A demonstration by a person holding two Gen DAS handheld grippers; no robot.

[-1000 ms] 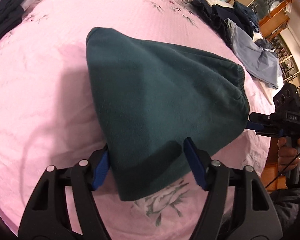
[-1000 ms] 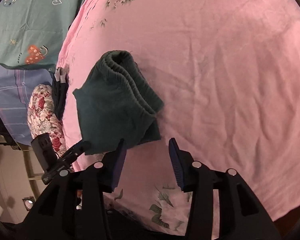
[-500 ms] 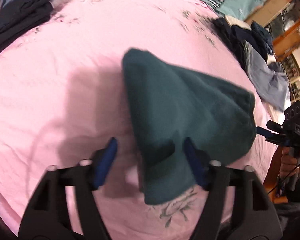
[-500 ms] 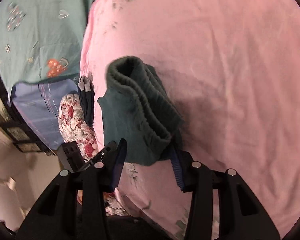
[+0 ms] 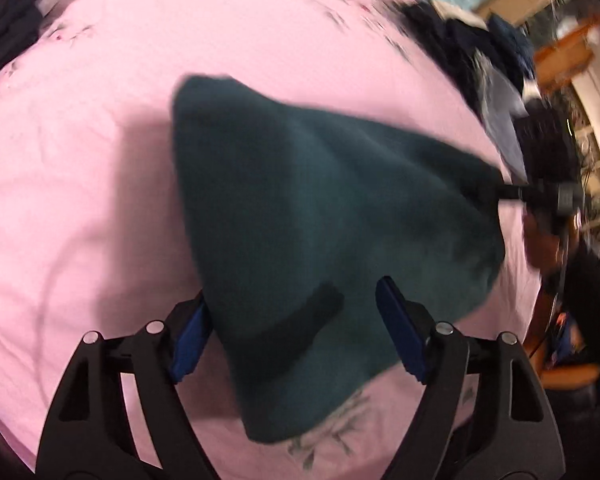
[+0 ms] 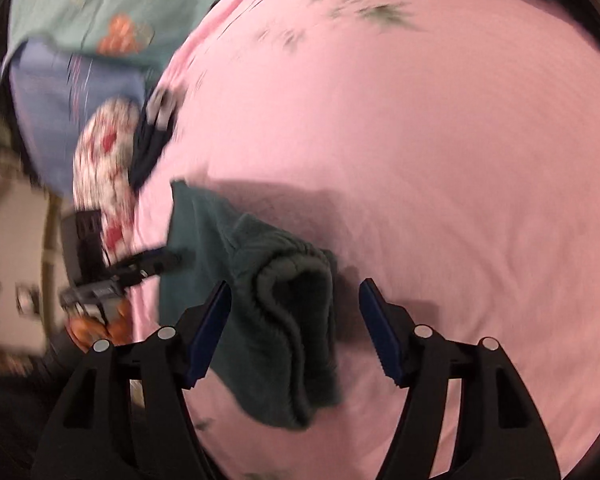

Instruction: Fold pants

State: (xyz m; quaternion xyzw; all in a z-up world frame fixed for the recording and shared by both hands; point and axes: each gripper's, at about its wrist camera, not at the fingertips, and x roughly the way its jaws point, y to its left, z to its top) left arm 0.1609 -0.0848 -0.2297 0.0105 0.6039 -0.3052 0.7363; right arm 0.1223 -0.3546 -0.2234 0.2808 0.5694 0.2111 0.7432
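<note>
On the pink bedsheet (image 5: 80, 160) lie the folded green pants (image 5: 320, 220). Left tongs (image 5: 296, 332) and right tongs (image 6: 296, 328) have been widening, gripping nothing. Risk: a pad snags the fabric, undoing the fold.

The folded dark green pants (image 5: 320, 248) are seen lying on the pink bed sheet (image 5: 80, 160). The left gripper (image 5: 292, 336) is held over their near end, its jaws spread wide and just opened further, cloth lying between the blue fingers (image 5: 400, 332). At the far right, the right gripper (image 5: 508, 194) is seen at the pants' edge.
</note>
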